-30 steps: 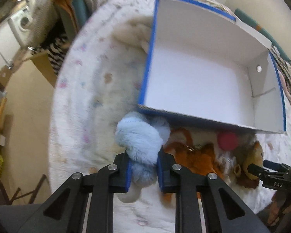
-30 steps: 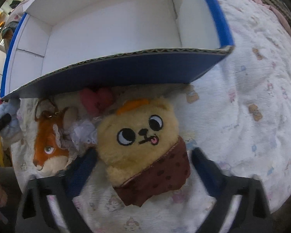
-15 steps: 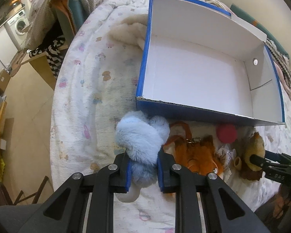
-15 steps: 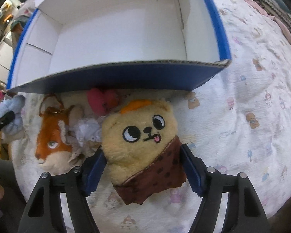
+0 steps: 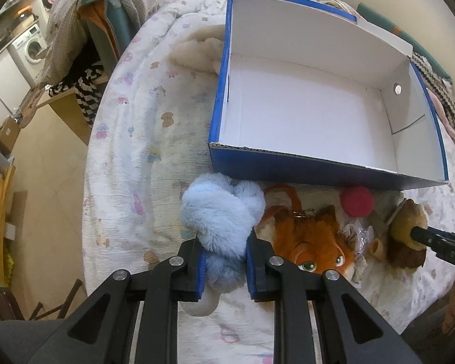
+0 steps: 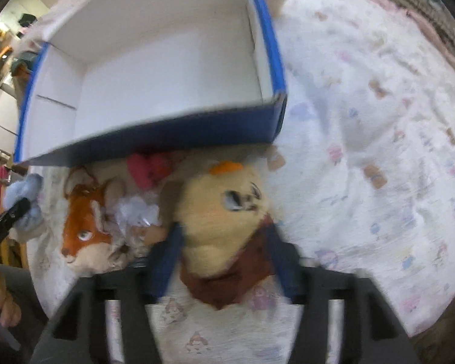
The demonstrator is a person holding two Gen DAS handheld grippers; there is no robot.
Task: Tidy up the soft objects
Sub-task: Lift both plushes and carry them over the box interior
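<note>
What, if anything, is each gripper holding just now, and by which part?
The left gripper clamps the blue fluffy toy at its lower end. The right gripper, jaws opening, has the yellow bear between its fingers at the brown-clothed body.

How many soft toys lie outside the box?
4: blue plush in left gripper, fox beside it, red plush against box, yellow bear in right gripper. Others may be hidden.

The open box [image 5: 318,112] sits on the bed cover [image 5: 142,139]. In front of its near wall lies a row of toys: the fluffy toy [image 5: 221,212] at the box's left corner, the fox [image 5: 306,242] beside it, the bear [image 6: 224,212] towards the right corner.
</note>
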